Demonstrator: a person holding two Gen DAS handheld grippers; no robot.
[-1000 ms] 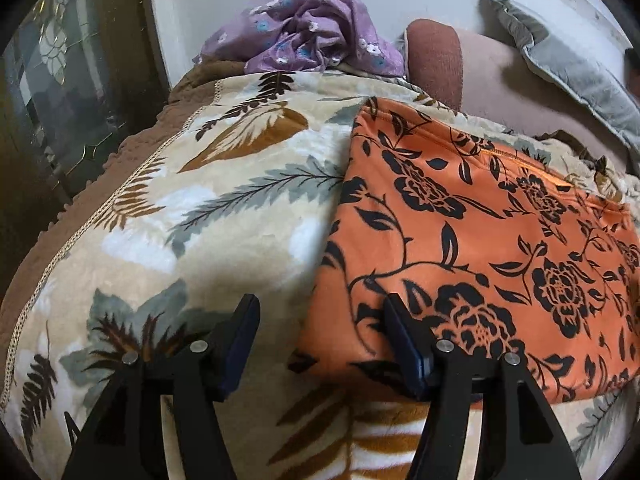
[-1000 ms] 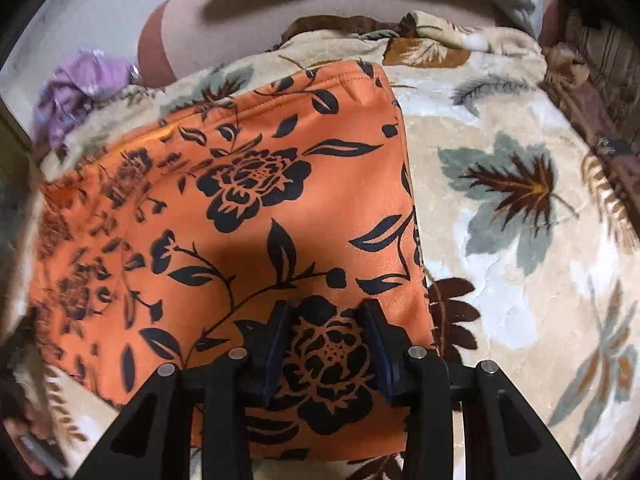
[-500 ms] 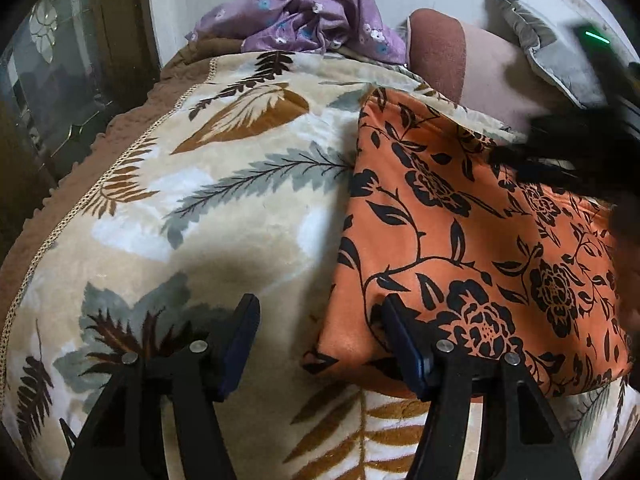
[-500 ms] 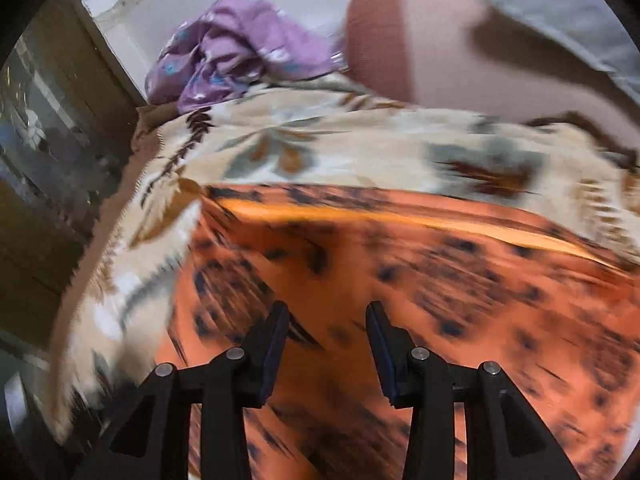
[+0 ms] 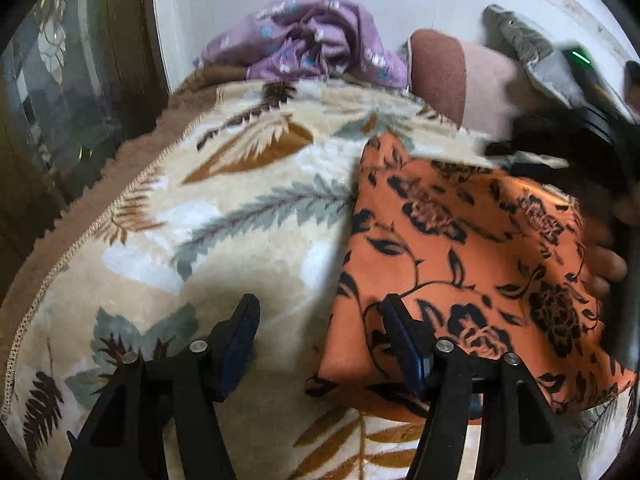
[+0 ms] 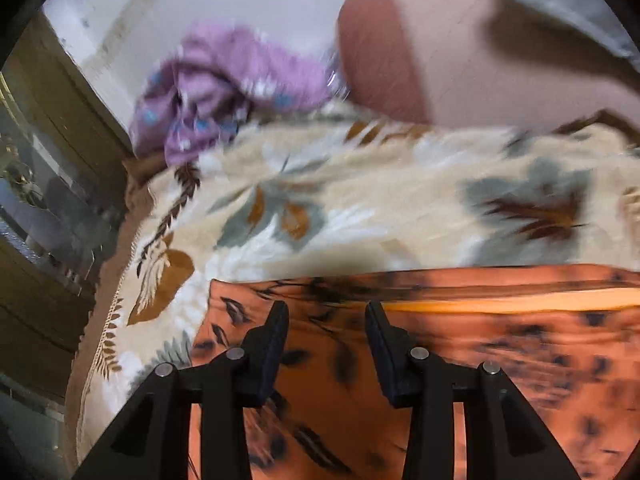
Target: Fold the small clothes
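An orange cloth with black flowers [image 5: 460, 264] lies flat on a leaf-patterned blanket [image 5: 240, 216]. My left gripper [image 5: 320, 316] is open and empty, low over the cloth's near left corner, one finger over the blanket and one over the cloth. My right gripper [image 6: 326, 320] is open and empty, above the cloth [image 6: 440, 360] near its far edge, where a folded rim shows. In the left wrist view the right gripper's dark body [image 5: 576, 136] and the hand holding it appear blurred over the cloth's far right side.
A crumpled purple flowered garment [image 5: 316, 44] lies at the blanket's far end by the white wall. A brown and pink cushion [image 5: 452, 72] and a grey pillow [image 5: 532, 48] lie behind. A dark cabinet with glass [image 5: 60, 92] stands left.
My right gripper has swung from the cloth's near edge across to its far side and turned toward the purple garment. The left gripper has stayed put; the cloth looks narrower.
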